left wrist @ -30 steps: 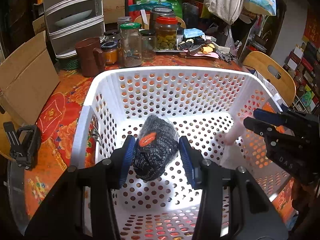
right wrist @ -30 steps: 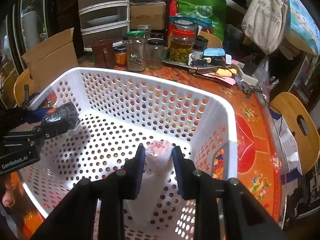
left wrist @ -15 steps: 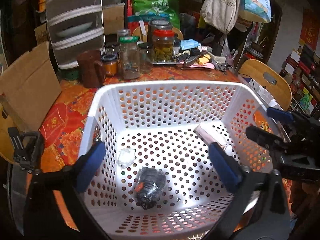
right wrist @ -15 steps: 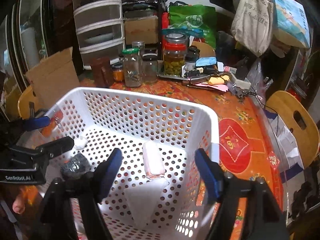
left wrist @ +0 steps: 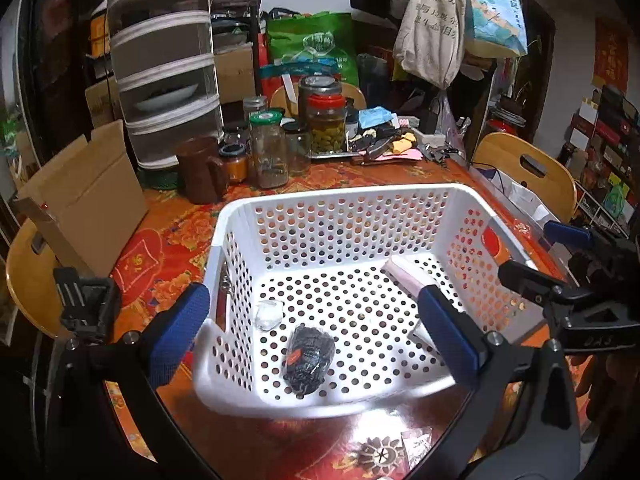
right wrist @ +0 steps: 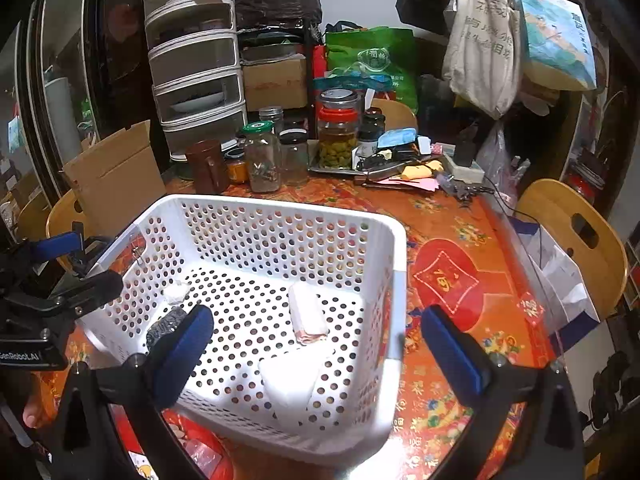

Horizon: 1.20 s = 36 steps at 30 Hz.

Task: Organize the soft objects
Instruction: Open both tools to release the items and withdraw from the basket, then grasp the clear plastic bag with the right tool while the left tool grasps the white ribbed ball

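- Nearest, the left hand-held gripper [left wrist: 312, 330] hangs above the near rim of the white perforated basket [left wrist: 336, 196], jaws spread wide with nothing between the blue pads [left wrist: 178, 334]; its jaws opened within the last second.
- Likewise the right hand-held gripper [right wrist: 314, 348] stands wide and empty over the basket's near right corner, its jaws having just been opening too.
- Inside the basket, a dark knitted bundle [left wrist: 308, 358] in clear wrap with an orange tag lies on the floor toward 6 o'clock.
- Just beside it, toward 10 o'clock, sits a small clear crumpled packet [left wrist: 268, 315].
- Over at 2 o'clock from the bundle, well apart from it, a rolled pink-and-white cloth [right wrist: 307, 314] lies along the right wall; a folded white piece [right wrist: 292, 380] rests near it, closer to the camera.
- Beyond the basket, the red-and-orange patterned surface [right wrist: 444, 276] carries a brown mug [left wrist: 200, 176] at 11 o'clock and a cluster of glass jars [left wrist: 272, 152] at 12 o'clock.
- Farther back, stacked drawer units [right wrist: 196, 60] and hanging tote bags [left wrist: 430, 28] line the wall.
- A cardboard box [left wrist: 84, 196] stands at 10 o'clock.
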### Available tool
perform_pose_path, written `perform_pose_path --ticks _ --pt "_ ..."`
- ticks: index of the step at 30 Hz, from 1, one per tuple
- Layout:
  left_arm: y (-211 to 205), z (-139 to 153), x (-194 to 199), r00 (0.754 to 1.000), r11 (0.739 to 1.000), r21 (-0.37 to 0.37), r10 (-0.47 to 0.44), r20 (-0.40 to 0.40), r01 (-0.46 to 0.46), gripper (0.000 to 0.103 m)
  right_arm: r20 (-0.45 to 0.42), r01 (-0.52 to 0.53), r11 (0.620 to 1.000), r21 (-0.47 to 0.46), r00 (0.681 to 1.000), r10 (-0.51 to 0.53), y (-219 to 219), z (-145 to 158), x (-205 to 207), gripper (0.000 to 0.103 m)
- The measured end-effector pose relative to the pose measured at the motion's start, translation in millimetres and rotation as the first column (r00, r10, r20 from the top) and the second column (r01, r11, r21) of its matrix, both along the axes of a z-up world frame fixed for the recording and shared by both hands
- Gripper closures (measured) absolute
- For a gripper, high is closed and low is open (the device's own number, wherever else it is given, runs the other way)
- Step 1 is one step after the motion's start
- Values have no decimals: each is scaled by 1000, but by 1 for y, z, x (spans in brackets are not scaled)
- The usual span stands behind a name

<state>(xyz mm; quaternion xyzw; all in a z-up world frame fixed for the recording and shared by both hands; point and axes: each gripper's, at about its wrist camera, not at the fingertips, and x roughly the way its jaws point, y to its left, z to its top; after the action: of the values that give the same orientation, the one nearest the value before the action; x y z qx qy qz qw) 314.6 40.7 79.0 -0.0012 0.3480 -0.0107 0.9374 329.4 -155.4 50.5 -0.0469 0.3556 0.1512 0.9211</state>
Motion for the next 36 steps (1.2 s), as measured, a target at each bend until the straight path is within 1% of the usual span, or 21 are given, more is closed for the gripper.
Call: perform_pose_path --ticks 6,9,11,14,16,17,19,20,22,25,26,28,29,31,34,36 --pt "-7 14 -43 998 1000 11 -22 55 22 0 55 11 1000 -1 998 -11 -6 8 -31 0" --pt "-5 12 -66 998 1000 -14 -21 60 22 0 79 10 1000 10 997 -11 -10 11 -51 0" --pt "-1 7 -83 998 999 -42 -29 63 31 0 95 8 1000 16 995 -9 -12 11 -65 0" --pt "1 -5 -105 998 999 -40 -20 64 23 0 104 6 1000 16 995 -8 -13 8 -85 0" --pt "4 -15 -117 998 998 -56 -14 57 17 0 106 0 1000 22 994 -2 -15 1 -100 0" --pt "5 -24 -126 999 997 -75 -14 45 17 0 103 -4 1000 25 995 1 -16 -3 -106 0" --pt "5 -36 -136 999 995 -93 -17 35 20 0 84 -8 999 35 996 5 -16 -17 -119 0" --pt "4 -48 -142 1000 995 -95 -16 23 18 0 67 -15 999 39 998 13 -16 -25 -124 0" --pt "1 -65 -145 1000 996 -93 -17 3 17 0 30 -38 998 57 999 36 -16 -47 -135 0" --pt "-4 -93 -143 999 994 -109 -27 -45 22 0 -12 -52 997 57 999 53 -14 -74 -148 0" --pt "-4 -102 -140 997 993 -120 -27 -65 19 0 -22 -56 997 54 998 57 -13 -82 -150 0" --pt "-4 -112 -135 996 991 -130 -32 -84 21 0 -38 -60 997 52 997 62 -13 -94 -154 1" --pt "-6 -119 -131 995 992 -123 -36 -98 23 0 -45 -63 997 53 997 65 -12 -99 -157 1" --pt "-10 -126 -126 993 992 -120 -41 -111 28 1 -54 -61 996 60 996 64 -14 -108 -161 7" --pt "-17 -134 -115 989 992 -122 -60 -134 43 8 -62 -52 995 81 996 58 -19 -114 -163 10" --pt "-23 -138 -107 986 992 -116 -71 -152 54 22 -65 -45 995 87 997 51 -22 -115 -163 11"
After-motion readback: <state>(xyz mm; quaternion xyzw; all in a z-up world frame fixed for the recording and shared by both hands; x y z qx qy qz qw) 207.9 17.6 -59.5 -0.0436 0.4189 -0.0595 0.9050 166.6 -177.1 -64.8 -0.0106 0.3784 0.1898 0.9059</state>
